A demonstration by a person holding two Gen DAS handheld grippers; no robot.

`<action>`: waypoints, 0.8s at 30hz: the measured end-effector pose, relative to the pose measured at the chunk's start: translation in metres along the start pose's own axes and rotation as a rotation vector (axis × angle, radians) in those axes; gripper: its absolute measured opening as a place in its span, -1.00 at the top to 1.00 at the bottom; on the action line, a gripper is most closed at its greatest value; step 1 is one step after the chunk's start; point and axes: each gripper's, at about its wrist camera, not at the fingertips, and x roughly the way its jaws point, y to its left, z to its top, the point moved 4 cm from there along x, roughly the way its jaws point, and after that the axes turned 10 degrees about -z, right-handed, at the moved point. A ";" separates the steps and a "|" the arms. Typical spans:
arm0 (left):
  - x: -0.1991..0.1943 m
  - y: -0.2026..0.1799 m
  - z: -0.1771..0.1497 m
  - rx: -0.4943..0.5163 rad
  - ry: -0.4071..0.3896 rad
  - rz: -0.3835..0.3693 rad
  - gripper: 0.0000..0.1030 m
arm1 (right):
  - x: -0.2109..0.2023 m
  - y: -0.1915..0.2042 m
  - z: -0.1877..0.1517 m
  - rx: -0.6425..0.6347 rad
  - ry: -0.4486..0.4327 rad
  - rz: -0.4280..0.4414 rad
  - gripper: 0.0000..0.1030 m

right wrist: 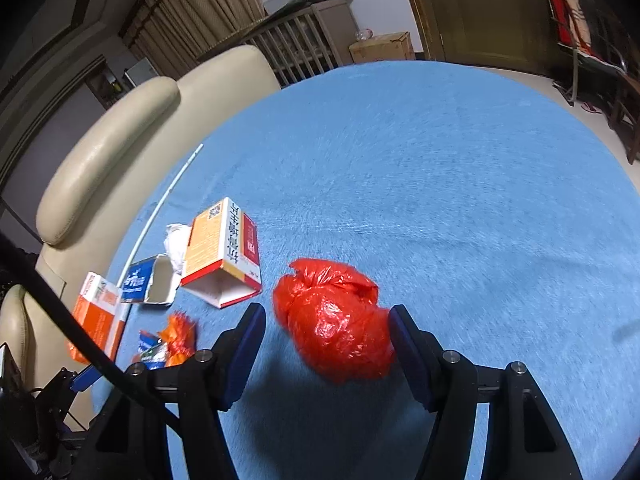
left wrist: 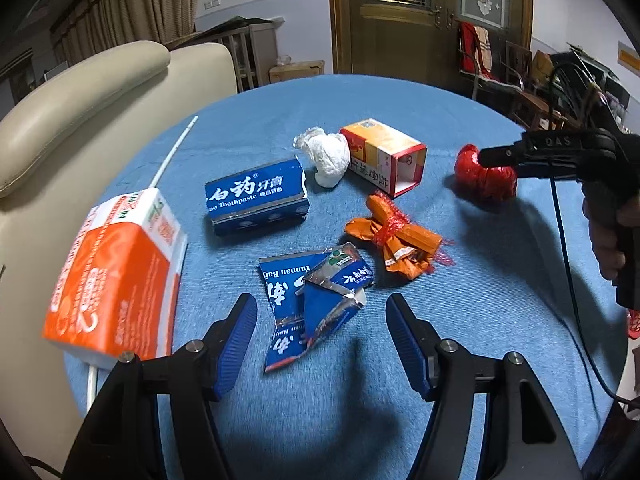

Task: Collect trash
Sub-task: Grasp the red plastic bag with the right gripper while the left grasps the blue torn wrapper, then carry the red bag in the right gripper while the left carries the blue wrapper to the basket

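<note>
Trash lies on a round table with a blue cloth (left wrist: 400, 104). My left gripper (left wrist: 322, 320) is open around a torn blue toothpaste carton (left wrist: 312, 304). Beyond it lie a blue toothpaste box (left wrist: 258, 198), a white crumpled wad (left wrist: 330, 154), an open red-and-yellow box (left wrist: 386, 156) and an orange wrapper in red netting (left wrist: 394, 236). My right gripper (right wrist: 326, 320) is open, its jaws on either side of a crumpled red plastic bag (right wrist: 336, 316); in the left wrist view the bag (left wrist: 484, 178) sits at the right gripper's tips (left wrist: 500, 158).
An orange-and-white tissue pack (left wrist: 116, 280) stands at the table's left edge beside a white tube (left wrist: 174, 152). A cream leather sofa (left wrist: 80, 96) is behind the table on the left. A brown door (left wrist: 428, 16) and cluttered chairs are behind.
</note>
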 end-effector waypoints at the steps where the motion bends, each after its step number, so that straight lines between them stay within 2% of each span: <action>1: 0.005 0.001 0.000 0.003 0.008 -0.002 -0.32 | 0.005 0.003 0.001 -0.012 0.007 -0.003 -0.29; 4: 0.012 0.003 -0.001 0.013 0.017 -0.005 -0.32 | 0.017 0.010 0.001 -0.040 0.029 -0.007 -0.26; 5: 0.014 0.004 -0.002 0.016 0.016 -0.011 -0.32 | 0.019 0.012 -0.001 -0.047 0.031 -0.005 -0.13; 8: 0.018 0.008 -0.002 0.014 0.014 -0.039 -0.28 | 0.023 0.016 -0.003 -0.063 0.020 -0.004 -0.02; 10: 0.022 0.010 -0.002 0.011 0.021 -0.065 0.10 | 0.022 0.017 -0.004 -0.060 0.013 -0.001 0.01; 13: 0.025 0.010 -0.003 0.007 0.031 -0.080 0.45 | 0.016 0.014 -0.007 -0.040 0.004 0.011 0.03; 19: 0.018 0.012 -0.009 -0.014 0.009 -0.039 0.64 | -0.012 0.011 -0.025 -0.008 -0.017 0.056 0.03; 24: -0.002 0.007 -0.013 -0.030 -0.026 -0.019 0.66 | -0.044 0.010 -0.048 0.001 -0.028 0.103 0.03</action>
